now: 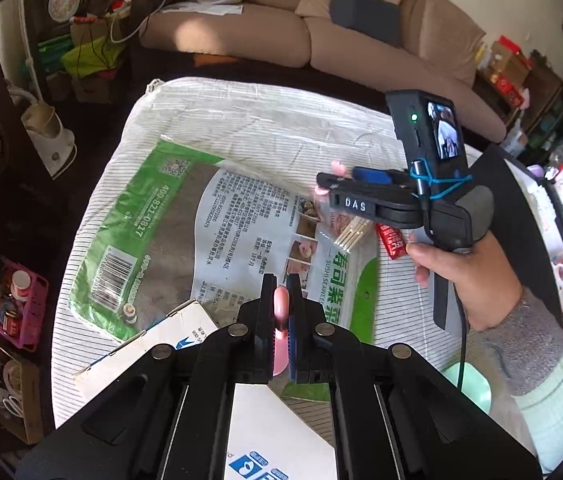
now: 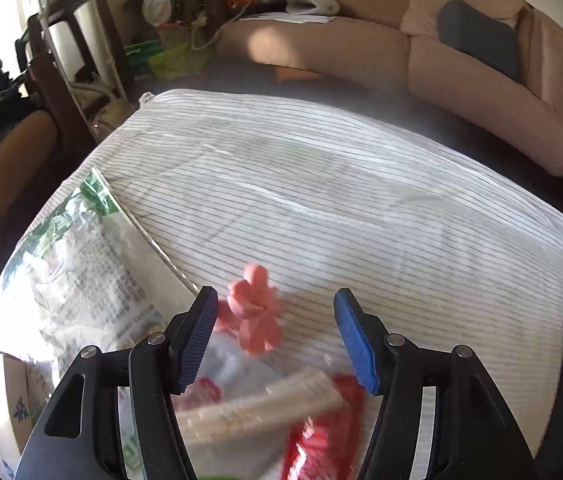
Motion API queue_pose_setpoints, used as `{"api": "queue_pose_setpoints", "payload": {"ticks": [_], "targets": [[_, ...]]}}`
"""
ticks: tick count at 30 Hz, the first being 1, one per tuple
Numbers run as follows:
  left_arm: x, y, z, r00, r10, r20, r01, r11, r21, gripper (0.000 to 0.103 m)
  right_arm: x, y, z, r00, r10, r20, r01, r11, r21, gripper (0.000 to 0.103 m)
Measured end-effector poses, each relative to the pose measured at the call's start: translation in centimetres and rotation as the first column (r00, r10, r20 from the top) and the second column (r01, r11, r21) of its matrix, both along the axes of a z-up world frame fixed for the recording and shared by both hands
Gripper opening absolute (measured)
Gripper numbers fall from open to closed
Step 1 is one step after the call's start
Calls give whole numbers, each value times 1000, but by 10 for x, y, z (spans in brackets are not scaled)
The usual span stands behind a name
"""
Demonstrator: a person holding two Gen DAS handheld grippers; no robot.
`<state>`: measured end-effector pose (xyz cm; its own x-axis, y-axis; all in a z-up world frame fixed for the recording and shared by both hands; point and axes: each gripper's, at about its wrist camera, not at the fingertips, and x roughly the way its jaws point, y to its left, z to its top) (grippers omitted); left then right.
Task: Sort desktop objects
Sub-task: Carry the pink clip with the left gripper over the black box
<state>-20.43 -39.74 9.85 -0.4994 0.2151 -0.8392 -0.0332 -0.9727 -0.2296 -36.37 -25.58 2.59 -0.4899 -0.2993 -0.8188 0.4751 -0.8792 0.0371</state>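
Left gripper (image 1: 281, 308) clamped on a pink object (image 1: 280, 312); right gripper (image 2: 275, 320) parted over a pink flower-shaped piece (image 2: 257, 312).

Landmark: green seaweed packet (image 1: 201, 232) lying on the striped cloth (image 1: 281, 116). Left jaws are closed tight on the pink object above the packet's near edge. Right jaws stand partly apart, pads clear of the flower piece, which sits between them just off the packet's right end. Bundled wooden sticks (image 1: 351, 234) and a red sachet (image 1: 391, 242) lie at that same end. A white box (image 1: 153, 344) overlaps the packet's near corner.
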Motion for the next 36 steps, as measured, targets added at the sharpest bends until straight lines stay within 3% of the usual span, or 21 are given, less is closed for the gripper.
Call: {"api": "queue_pose_setpoints", "payload": {"ticks": [3,6,10,13,18,20,23,27,32,36], "targets": [[1,-1,-6,1000,12,13,-12,1000,16,5,-1,-2,5,1000,13,13,-12,1000,-24,20],[7,-2,-1,1000,26,9,-26,1000,13,5,4,11,18,1000,9,25,-7,998,-70,9],[11,-4,9,999,38,-2,-37,999,11,5,16,24,30,1000,14,15,-13,998,-54,9],[9,-2,15,999,28,-14,-28,1000,4,5,19,30,35,1000,1,16,0,996,-91,9],[3,9,22,1000,13,-26,-12,999,35,4,18,52,58,994,-73,-78,65,993,-102,6],[3,18,28,1000,1,-28,0,998,55,5,17,68,72,993,-88,-75,79,990,-119,6],[8,46,44,998,-42,-41,44,997,61,5,30,101,107,994,-81,-77,69,986,-151,6],[15,76,63,996,-67,-55,71,996,57,5,51,141,137,994,-63,-91,51,990,-129,10],[31,112,76,993,-113,-44,117,989,88,4,93,157,135,1000,-3,-26,-1,990,-140,12],[42,168,81,982,-183,-39,187,976,111,5,137,192,140,999,27,26,-22,985,-169,12]]}}
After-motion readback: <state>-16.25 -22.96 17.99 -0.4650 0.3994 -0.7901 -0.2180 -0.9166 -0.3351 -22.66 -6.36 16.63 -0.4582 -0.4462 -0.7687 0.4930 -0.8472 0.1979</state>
